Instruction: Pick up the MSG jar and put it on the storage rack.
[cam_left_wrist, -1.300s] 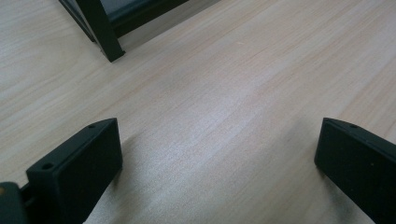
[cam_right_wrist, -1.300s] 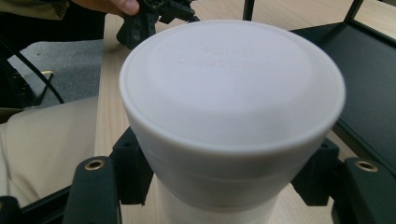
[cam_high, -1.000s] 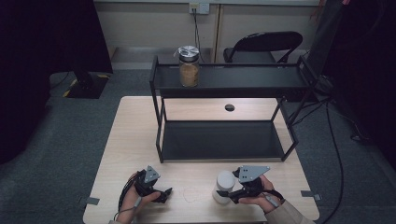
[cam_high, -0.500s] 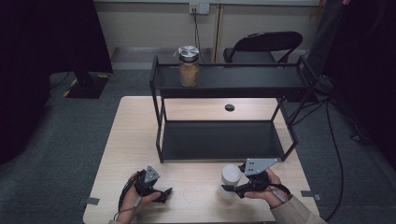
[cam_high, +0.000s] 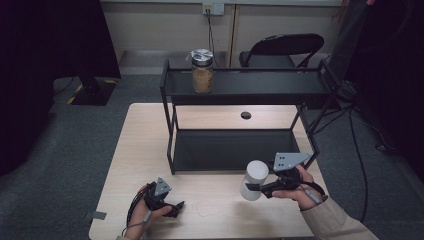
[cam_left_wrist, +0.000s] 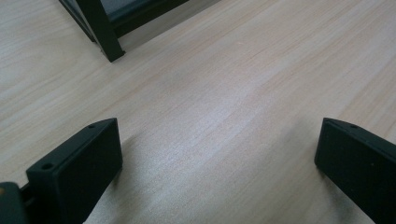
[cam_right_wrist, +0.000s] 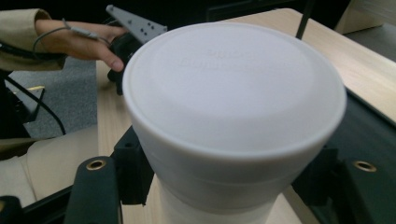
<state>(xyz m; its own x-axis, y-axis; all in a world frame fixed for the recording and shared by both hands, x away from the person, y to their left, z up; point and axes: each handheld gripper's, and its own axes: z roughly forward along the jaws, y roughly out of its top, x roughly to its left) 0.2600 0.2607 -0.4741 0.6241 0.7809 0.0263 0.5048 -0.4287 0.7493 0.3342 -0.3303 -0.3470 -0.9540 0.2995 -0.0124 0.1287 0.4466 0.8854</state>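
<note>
Clearly, the right gripper (cam_high: 248, 187) is clamped on a white lidded container (cam_high: 254, 180), its two black jaws pressing the container's sides just under the lid, as the right gripper view shows from close up with the pale round lid (cam_right_wrist: 233, 81) facing the camera. From above, the container is tilted and held over the near right part of the wooden table (cam_high: 145, 135), just in front of the black two-tier shelf rack (cam_high: 240, 90). The left gripper (cam_high: 177, 206) lies low at the near left of the table in the person's left hand (cam_high: 150, 212), well apart from the container; its jaws stand wide apart with bare wood between them, and a foot of the rack (cam_left_wrist: 109, 49) shows beyond them. On the rack's top shelf stands a glass jar (cam_high: 202, 71) with a metal lid and tan contents. A small dark hole (cam_high: 245, 115) marks the tabletop behind the rack. Around the table lies grey carpet (cam_high: 65, 150); a black folding chair (cam_high: 282, 50) stands by the far wall.
</note>
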